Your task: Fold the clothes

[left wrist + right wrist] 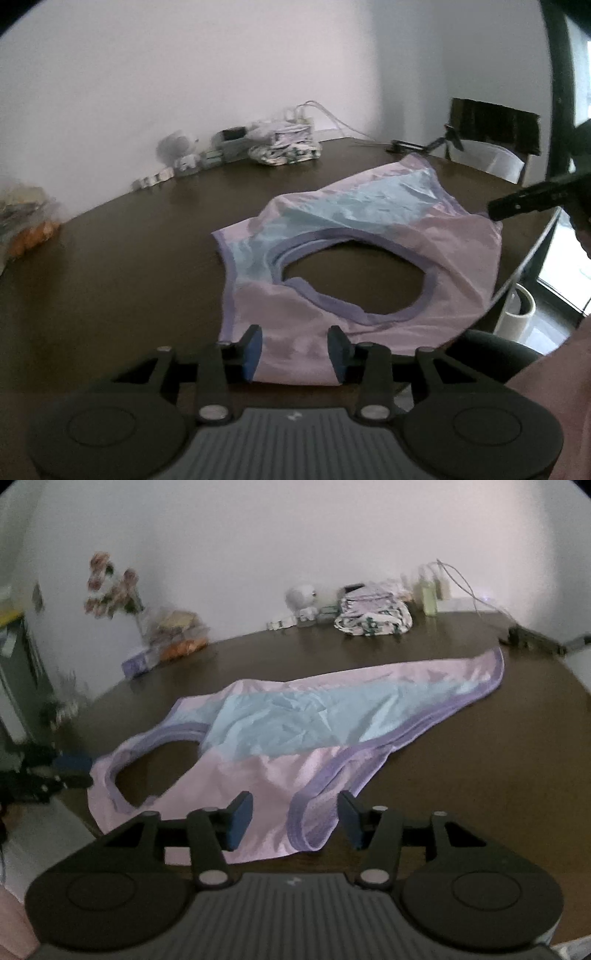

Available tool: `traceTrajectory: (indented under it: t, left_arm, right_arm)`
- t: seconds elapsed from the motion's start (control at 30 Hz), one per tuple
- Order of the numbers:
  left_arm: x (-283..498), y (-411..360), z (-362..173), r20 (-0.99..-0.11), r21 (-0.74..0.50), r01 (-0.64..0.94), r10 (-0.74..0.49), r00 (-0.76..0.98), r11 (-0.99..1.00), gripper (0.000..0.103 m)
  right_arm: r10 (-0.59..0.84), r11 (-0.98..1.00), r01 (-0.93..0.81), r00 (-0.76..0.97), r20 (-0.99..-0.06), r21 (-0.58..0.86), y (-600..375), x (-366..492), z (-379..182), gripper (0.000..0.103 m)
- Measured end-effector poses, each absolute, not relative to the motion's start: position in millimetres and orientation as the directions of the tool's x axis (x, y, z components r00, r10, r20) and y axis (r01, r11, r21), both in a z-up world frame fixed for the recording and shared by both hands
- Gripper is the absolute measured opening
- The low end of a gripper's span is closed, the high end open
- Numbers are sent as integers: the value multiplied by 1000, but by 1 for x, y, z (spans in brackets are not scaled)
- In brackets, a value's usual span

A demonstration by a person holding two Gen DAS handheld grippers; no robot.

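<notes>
Fabric in pink, pale blue and purple trim lay spread on the dark table (110, 266): a sleeveless top (369, 258), filling the centre and right of the left wrist view and the middle of the right wrist view. Its round neck opening showed bare wood through it. The left gripper (295, 350) stood wide at the lower centre of its frame, its blue pads on either side of the top's near edge, gripping nothing. The right gripper (295, 821) was also wide, its fingers astride a purple-edged strap at the bottom of its frame. A folded patterned cloth (373, 622) sat near the wall in the upper right. A chair (491, 140) stood at the upper right.
</notes>
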State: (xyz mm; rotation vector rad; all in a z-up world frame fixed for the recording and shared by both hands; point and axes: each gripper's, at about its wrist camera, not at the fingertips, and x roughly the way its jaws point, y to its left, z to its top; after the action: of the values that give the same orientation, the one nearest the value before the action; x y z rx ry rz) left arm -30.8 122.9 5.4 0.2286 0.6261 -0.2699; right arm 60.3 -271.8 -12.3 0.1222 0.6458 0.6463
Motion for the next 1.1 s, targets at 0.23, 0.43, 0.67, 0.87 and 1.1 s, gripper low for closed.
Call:
traceTrajectory:
  t: [0.23,0.43,0.67,0.87,1.1]
  left_arm:
    - [-27,118,-6,-654,143,353,-179,735,925,23]
    - [-28,125,-6,-644,121,316,-167,746,941,25]
    - [1,122,29,-544,75,266,-184,819,961,33]
    - [92,104,41,-609,97,242,-135,782,965,25]
    - [159,92,12,-694,142,329,-143,706,933,6]
  right_arm:
    - [558,819,-506,595,-578,270,-270,56,-22,7]
    - [530,831,-511,608,-592,219,-269,52,-16,15]
    - [558,822,-521,659,-504,229,-259,79,14,54]
    - [503,827,-555,658,-560,92,-224,142,29,83]
    - [418,852,-523,643,-642,30,-214,216,10,81]
